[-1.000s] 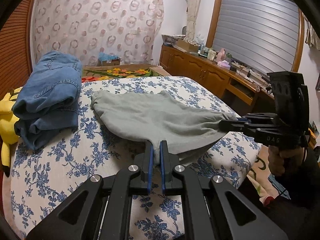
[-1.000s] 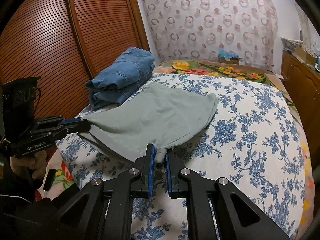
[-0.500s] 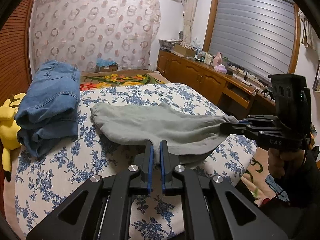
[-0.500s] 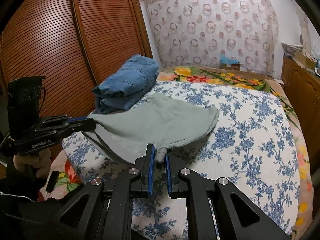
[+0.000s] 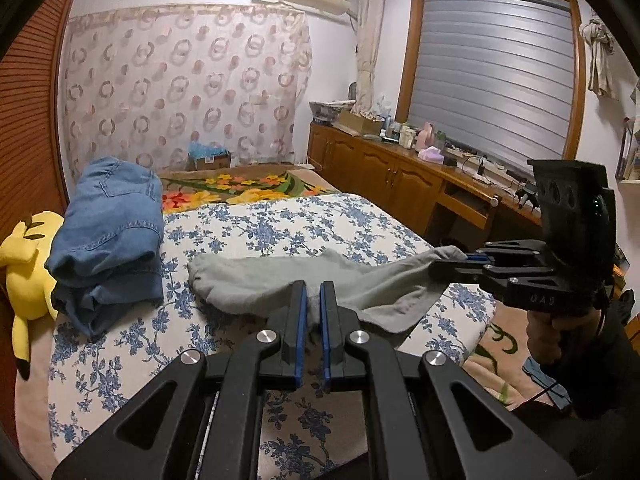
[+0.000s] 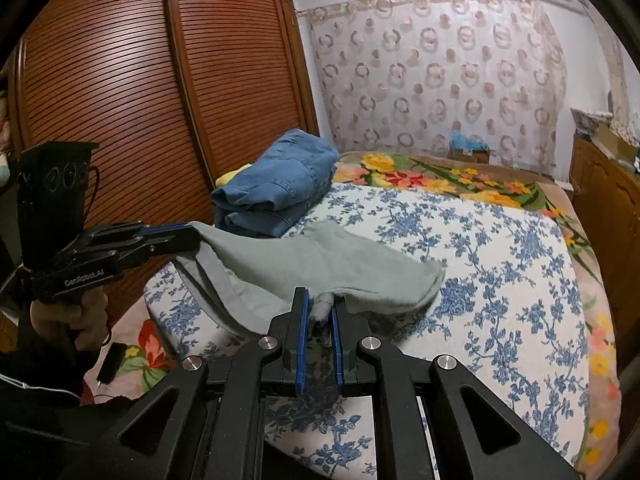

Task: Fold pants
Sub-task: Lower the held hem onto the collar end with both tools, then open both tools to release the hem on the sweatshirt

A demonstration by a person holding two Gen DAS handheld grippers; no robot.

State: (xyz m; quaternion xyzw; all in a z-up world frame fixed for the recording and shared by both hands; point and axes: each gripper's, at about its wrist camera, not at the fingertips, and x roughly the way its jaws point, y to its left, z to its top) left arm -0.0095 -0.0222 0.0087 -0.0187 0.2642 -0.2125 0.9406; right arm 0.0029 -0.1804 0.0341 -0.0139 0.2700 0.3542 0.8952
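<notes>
Left wrist view is showing a bed (image 5: 280,224) with floral sheet, jeans (image 5: 108,236) stacked beside a wardrobe (image 6: 120,100). Grey pants (image 5: 280,284) are lying rumpled, near edge lifted, both grippers' (image 5: 313,300) (image 6: 319,308) jaws clamped on it.

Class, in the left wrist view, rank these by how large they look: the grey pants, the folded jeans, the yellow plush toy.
1. grey pants and folded jeans: look alike, cannot rank them.
2. yellow plush toy: smallest, though partly hidden behind the jeans and cut off by the lens edge.
</notes>
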